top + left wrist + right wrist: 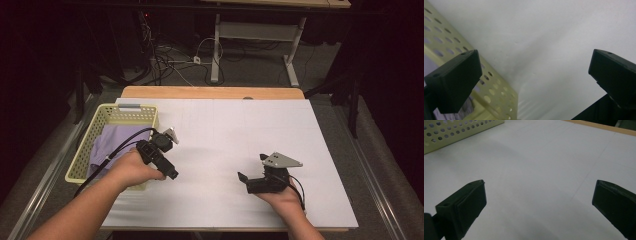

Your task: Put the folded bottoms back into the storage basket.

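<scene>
Both claws, left (172, 175) and right (242, 176), are held apart, empty; the soft, light lilac cloth (114, 142) in the pale yellow perforated plastic basket (131, 114) is best pinched at a raised fold.

From where I stand, nothing here carries writing that can be read: no label, brand, number or sign.
</scene>
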